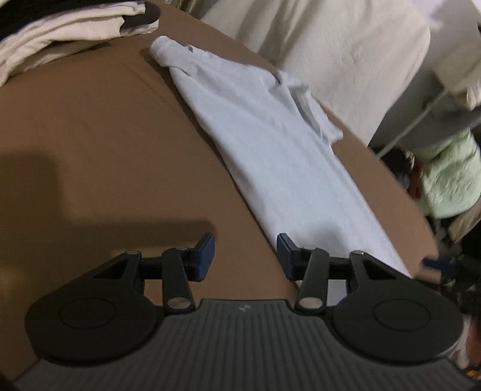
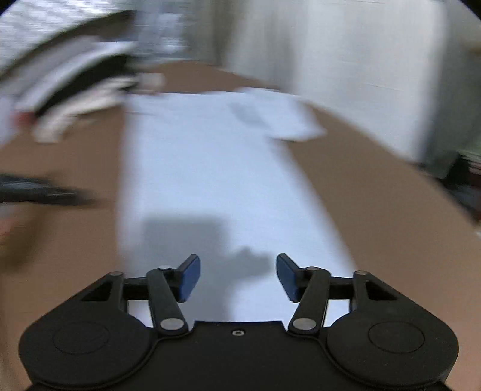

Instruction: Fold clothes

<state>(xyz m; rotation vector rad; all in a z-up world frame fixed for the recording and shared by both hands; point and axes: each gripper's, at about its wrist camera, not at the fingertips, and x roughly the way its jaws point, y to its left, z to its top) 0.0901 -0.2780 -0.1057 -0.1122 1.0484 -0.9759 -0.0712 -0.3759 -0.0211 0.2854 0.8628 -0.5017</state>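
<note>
A pale shirt (image 1: 270, 141) is laid on the brown table (image 1: 90, 120) as a long narrow strip, one sleeve (image 1: 312, 111) folded onto it — a lengthwise fold is seen, crosswise folds are judged left. Folded garments (image 1: 60, 27) are stacked beyond. Left gripper (image 1: 245, 255) and right gripper (image 2: 237, 276) are spread, nothing held.

No readable text, labels, brands or numbers anywhere; only a tiny, illegible mark on the left gripper (image 1: 246, 255) body.

Both tools (image 1: 246, 255) (image 2: 238, 278) apparently agape, empty.
</note>
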